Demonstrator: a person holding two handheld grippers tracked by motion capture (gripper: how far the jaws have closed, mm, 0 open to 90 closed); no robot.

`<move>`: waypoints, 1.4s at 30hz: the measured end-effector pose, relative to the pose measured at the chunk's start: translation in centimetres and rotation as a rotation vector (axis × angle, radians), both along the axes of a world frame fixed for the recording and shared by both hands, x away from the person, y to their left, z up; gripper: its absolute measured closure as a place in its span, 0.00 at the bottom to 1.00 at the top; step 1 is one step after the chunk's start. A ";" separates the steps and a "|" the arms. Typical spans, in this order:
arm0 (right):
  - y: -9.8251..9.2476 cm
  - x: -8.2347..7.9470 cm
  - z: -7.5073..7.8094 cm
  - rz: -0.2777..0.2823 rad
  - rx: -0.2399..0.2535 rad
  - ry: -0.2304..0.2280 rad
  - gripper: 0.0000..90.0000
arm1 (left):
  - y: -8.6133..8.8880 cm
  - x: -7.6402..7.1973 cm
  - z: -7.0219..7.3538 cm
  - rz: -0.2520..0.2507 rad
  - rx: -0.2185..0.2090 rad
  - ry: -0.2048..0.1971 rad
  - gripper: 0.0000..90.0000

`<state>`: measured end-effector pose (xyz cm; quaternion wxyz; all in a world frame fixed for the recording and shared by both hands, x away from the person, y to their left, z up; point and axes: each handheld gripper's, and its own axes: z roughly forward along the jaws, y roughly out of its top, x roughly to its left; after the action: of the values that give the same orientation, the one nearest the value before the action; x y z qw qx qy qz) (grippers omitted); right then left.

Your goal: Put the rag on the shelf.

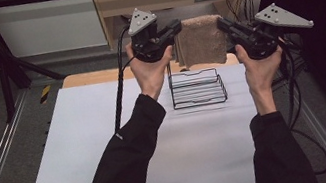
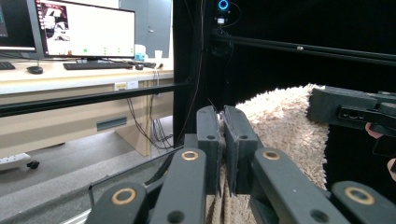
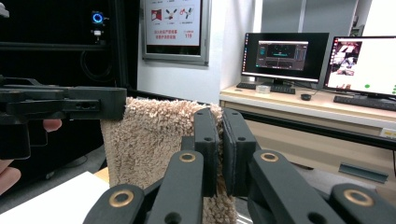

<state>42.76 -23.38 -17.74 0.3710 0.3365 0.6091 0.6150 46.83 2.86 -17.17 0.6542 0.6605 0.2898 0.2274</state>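
**Two grippers, one towel held up between them**

Both of my grippers are clamped on the same beige towel (image 1: 201, 40), one at each upper corner, and it hangs in the air between them above the far edge of the table (image 1: 110, 146). From the high view, my left gripper (image 1: 179, 26) pinches the towel's left top corner and my right gripper (image 1: 220, 24) pinches the right top corner, so the cloth drops down flat like a small curtain.

Along the left gripper view, my left gripper (image 2: 223, 122) has its jaws drawn almost together with the fluffy towel (image 2: 285, 126) squeezed between the pads, and the other gripper's black jaw reaches in from the right to the towel's far corner. The right gripper view gives the mirror of that: my right gripper (image 3: 221, 123) is narrow and biting the towel (image 3: 154, 140), pile bulging beside the pads.

Below the towel, just in front of it, a black wire basket (image 1: 197, 88) stands on the white table top, apart from the cloth.
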 end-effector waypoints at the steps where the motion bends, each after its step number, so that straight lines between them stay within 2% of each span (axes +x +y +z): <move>1: 0.0 0.1 0.1 -0.001 0.001 -0.002 0.96 | 0.0 0.1 0.1 0.002 0.000 -0.001 0.95; 11: -0.1 2.0 0.8 -0.004 0.013 -0.008 0.96 | -0.4 1.0 1.3 0.034 0.031 -0.022 0.95; 17: -0.1 3.2 1.0 -0.009 0.017 -0.004 0.96 | -0.6 1.8 1.7 0.048 0.030 -0.019 0.95; 29: -0.3 5.5 0.8 -0.011 0.018 0.010 0.96 | -1.0 3.6 1.6 0.070 0.040 -0.009 0.95; 39: -0.3 7.1 0.0 -0.014 0.009 0.035 0.96 | -1.3 5.1 0.6 0.094 0.053 0.010 0.95; 42: -0.2 7.4 -0.2 -0.015 0.014 0.037 0.96 | -1.4 5.5 0.5 0.099 0.061 0.003 0.95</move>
<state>50.21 -23.63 -17.98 0.3618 0.3550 0.6089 0.6102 52.30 1.49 -16.71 0.6211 0.6654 0.3161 0.2674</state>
